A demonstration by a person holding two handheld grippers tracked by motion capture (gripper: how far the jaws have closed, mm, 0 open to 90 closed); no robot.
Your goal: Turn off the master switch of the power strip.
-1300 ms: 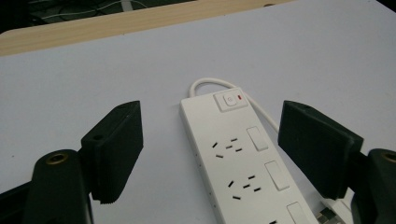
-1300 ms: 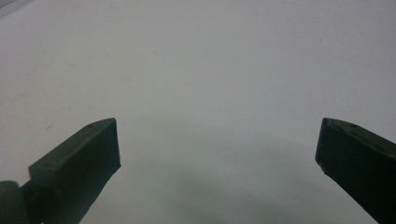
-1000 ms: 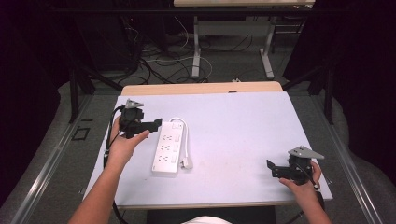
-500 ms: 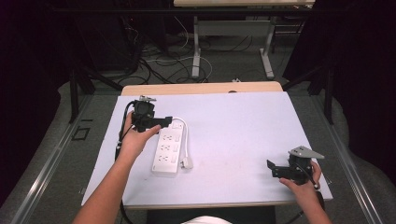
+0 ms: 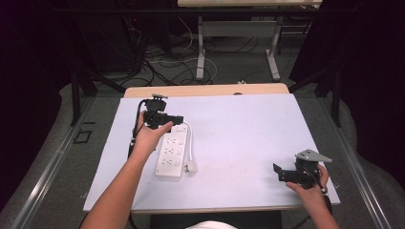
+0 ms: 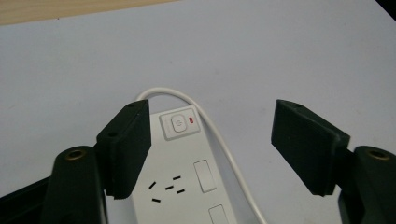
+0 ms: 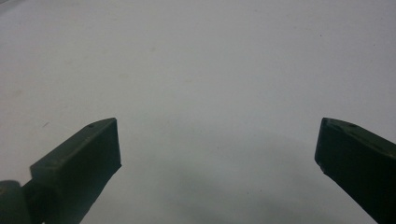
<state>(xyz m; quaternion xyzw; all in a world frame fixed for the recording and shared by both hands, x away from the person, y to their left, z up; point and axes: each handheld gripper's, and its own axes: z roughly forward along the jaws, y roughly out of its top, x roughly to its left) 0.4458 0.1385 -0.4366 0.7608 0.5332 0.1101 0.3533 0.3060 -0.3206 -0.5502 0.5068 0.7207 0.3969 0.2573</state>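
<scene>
A white power strip (image 5: 173, 152) lies lengthwise on the left half of the white table (image 5: 239, 129), its white cord (image 5: 190, 143) looped along its right side with the plug (image 5: 191, 166) beside it. My left gripper (image 5: 177, 119) hovers over the strip's far end, open. Between its jaws I see the switch with a red light (image 6: 180, 123), a socket (image 6: 166, 191) and the cord (image 6: 219, 140). My right gripper (image 5: 277, 171) rests open near the table's front right corner, over bare table surface (image 7: 210, 93).
A wooden edge (image 5: 205, 89) runs along the table's far side. Beyond it stand another table's legs (image 5: 200, 47) and cables on the floor (image 5: 162, 62). Dark curtains flank both sides.
My left gripper has moved away from me and rightward, from beside the strip's left to above its far end. The right gripper has stayed put.
</scene>
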